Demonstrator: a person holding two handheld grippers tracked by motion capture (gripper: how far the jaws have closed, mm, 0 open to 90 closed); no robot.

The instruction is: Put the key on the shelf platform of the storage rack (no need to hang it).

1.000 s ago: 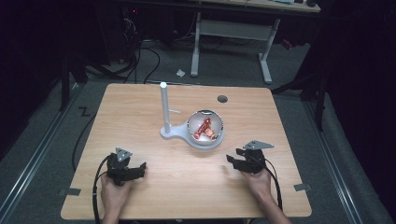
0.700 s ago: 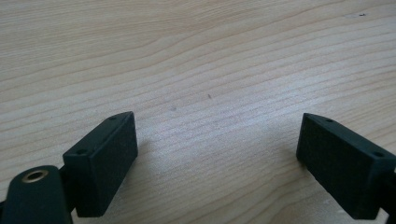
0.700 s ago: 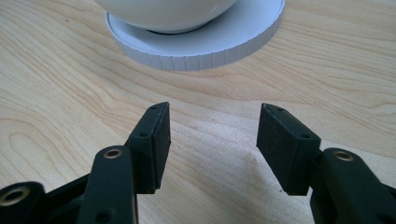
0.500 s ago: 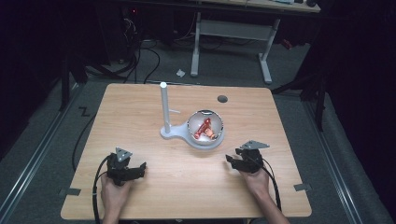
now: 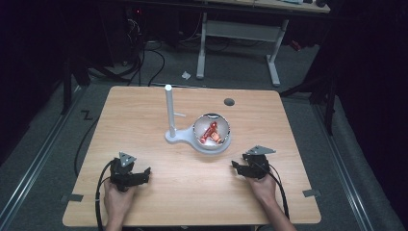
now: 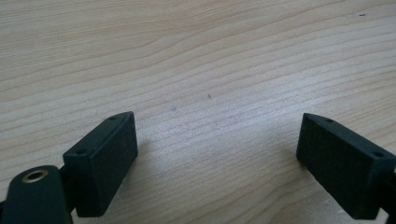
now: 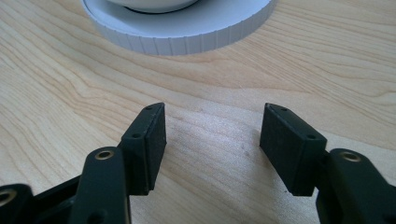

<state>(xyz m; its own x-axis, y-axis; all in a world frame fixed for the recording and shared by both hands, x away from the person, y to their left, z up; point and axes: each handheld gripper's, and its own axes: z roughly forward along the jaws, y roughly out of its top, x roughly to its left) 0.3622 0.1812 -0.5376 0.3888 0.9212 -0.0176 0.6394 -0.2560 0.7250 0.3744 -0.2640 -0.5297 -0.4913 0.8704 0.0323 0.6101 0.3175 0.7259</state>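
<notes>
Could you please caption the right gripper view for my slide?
Right gripper, black jaws just opening with nothing between, faces the ribbed white round base on the wooden table.

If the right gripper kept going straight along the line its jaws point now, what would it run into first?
Most likely the ribbed white base under the bowl. The right gripper, its jaws just opened with nothing between them, faces it across bare table; how low the jaws ride is unclear.

matt wood table, ribbed white plastic base
</notes>
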